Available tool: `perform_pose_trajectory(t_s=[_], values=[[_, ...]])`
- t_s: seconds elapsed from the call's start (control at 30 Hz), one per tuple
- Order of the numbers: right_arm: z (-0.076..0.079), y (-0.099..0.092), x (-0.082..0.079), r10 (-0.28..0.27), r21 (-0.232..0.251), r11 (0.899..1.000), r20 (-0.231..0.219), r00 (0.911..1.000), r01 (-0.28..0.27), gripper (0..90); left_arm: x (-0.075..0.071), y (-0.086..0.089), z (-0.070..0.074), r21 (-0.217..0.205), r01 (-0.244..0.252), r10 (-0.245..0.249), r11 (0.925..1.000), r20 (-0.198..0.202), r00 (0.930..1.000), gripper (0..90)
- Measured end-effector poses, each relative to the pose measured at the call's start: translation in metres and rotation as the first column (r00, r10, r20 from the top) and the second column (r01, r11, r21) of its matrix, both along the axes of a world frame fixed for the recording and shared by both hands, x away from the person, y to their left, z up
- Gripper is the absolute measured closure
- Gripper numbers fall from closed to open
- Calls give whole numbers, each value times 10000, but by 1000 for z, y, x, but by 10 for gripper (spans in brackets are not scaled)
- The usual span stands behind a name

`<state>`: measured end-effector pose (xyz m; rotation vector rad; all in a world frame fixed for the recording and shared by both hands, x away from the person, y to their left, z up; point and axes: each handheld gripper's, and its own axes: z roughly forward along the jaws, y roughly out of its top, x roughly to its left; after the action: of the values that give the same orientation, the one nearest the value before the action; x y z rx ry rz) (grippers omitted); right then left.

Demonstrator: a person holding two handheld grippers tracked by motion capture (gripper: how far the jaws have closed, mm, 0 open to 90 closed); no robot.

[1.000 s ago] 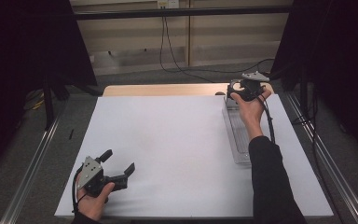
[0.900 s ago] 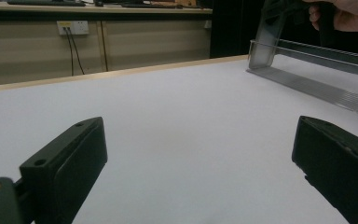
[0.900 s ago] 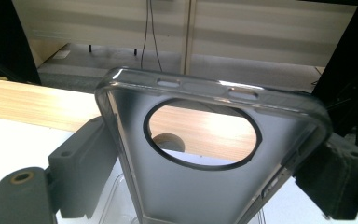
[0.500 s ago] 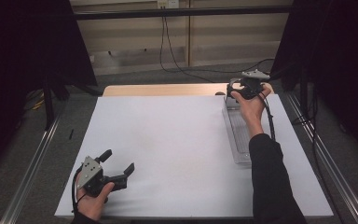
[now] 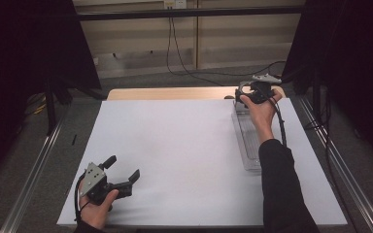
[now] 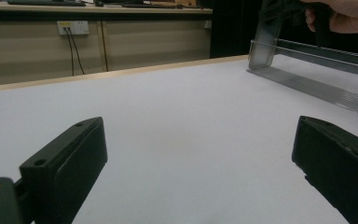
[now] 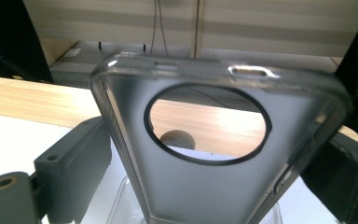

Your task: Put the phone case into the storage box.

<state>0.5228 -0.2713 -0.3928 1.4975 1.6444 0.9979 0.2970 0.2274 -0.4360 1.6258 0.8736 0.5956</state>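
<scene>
The right gripper (image 5: 253,92) pinches a translucent grey phone case with a round camera hole (image 7: 214,140) above the far end of the clear plastic tray (image 5: 249,141). Placement into the tray appears pending. The left gripper (image 5: 119,174) rests on the white counter (image 5: 175,145) well apart from the tray, jaws spread and empty.

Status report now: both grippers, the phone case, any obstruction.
Left gripper open, idle at near left. Right gripper shut on phone case, upright at far end of clear tray. Nothing in the way.
</scene>
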Motion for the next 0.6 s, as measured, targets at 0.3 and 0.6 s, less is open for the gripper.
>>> perform_pose_trajectory(t_s=[0.3, 0.6], values=[[-1, -2, 1, 100, 258, 9996, 196, 9998, -105, 16, 0, 0, 0, 10, -18, 18, 10000, 4, 10000, 32], [1, -7, 0, 159, 507, 9986, 313, 9994, -174, 4, 0, 1, 0, 21, -12, 12, 10000, -9, 10000, 32]])
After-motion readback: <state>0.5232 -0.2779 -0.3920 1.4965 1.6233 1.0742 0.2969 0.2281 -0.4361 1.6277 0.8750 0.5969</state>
